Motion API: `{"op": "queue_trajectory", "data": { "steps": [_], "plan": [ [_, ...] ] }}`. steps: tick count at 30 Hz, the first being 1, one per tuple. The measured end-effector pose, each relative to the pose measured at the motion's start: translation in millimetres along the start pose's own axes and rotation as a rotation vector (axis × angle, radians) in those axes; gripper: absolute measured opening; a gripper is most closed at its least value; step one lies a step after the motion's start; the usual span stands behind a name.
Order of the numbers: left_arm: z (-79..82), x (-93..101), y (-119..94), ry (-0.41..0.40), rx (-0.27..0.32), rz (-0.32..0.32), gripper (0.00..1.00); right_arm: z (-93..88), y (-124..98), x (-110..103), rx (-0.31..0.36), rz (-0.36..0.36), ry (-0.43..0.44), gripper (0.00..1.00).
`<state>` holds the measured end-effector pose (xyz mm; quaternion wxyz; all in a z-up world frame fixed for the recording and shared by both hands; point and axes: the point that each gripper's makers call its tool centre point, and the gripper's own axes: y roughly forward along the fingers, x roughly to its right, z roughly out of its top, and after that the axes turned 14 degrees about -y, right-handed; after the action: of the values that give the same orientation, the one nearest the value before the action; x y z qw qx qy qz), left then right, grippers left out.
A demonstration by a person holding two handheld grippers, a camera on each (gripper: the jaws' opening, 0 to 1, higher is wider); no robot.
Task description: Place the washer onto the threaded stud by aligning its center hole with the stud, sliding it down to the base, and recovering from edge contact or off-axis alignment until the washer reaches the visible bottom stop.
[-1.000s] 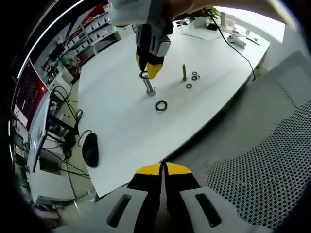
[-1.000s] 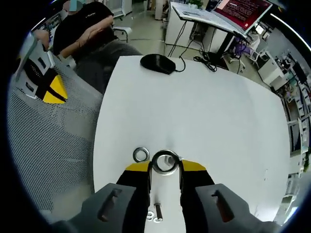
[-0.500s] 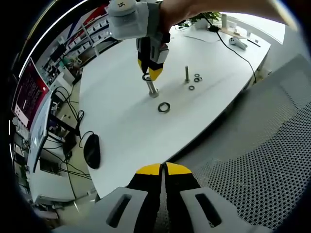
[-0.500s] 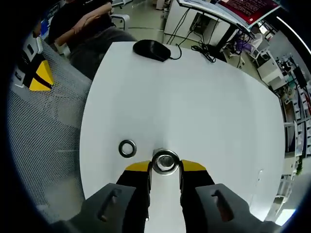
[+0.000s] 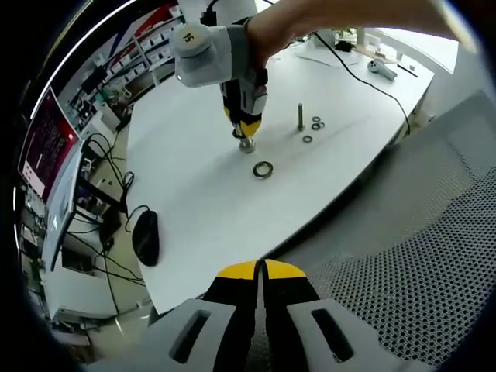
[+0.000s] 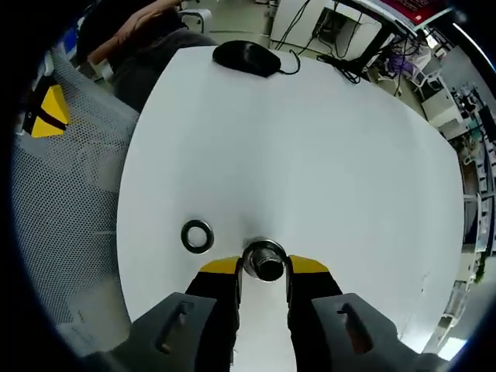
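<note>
The right gripper [image 6: 263, 267] pinches a thin, rigid, likely slippery steel washer [image 6: 264, 253] by its rim, around the threaded stud [image 6: 269, 267]; the left gripper [image 5: 260, 270] is closed and empty.

L gripper [image 5: 260, 271] sits low in the left gripper view, yellow tips pressed together w/ nothing between them, over mesh fabric off the desk [image 5: 194, 194] edge. R gripper [image 5: 246, 128] is down on the threaded stud [image 5: 247, 145] — washer there is too small to make out. Spare washer [image 5: 263, 169] lies just beside the stud; 2nd stud [image 5: 301, 117] w/ small washers [image 5: 312, 128] nearby. Mouse [image 5: 145, 237] well apart.
</note>
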<state>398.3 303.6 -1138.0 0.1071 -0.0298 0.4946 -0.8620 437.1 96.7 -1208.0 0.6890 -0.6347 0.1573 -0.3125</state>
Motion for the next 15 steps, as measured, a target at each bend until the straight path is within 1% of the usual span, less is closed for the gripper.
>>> {"op": "queue_trajectory", "data": {
  "steps": [1, 2, 4, 8, 12, 14, 15],
  "plan": [
    [-0.1, -0.6, 0, 0.004, -0.001, 0.005, 0.0, -2.1, 3, -2, -0.008, -0.001, -0.003, 0.23],
    [-1.1, -0.3, 1, 0.007, -0.008, 0.004, 0.0, -1.5, 5, -2, -0.002, -0.004, 0.0, 0.23],
    [-2.9, -0.5, 1, 0.005, -0.018, 0.005, 0.0, -2.7, 5, -6, -0.008, 0.014, 0.002, 0.23],
    [-1.4, -0.2, 0, 0.001, -0.006, 0.004, 0.0, -3.1, 8, -13, -0.015, 0.03, 0.007, 0.23],
    [-2.0, -0.1, 0, 0.0, -0.009, 0.005, 0.0, -7.2, 8, -22, -0.02, 0.048, 0.004, 0.23],
    [-2.4, 0.0, 0, 0.0, -0.01, 0.006, 0.0, -9.5, 7, -30, -0.025, 0.064, -0.004, 0.23],
    [-2.8, 0.2, -1, 0.0, -0.012, 0.007, 0.0, -10.1, 9, -34, -0.032, 0.092, -0.018, 0.24]
  ]
}}
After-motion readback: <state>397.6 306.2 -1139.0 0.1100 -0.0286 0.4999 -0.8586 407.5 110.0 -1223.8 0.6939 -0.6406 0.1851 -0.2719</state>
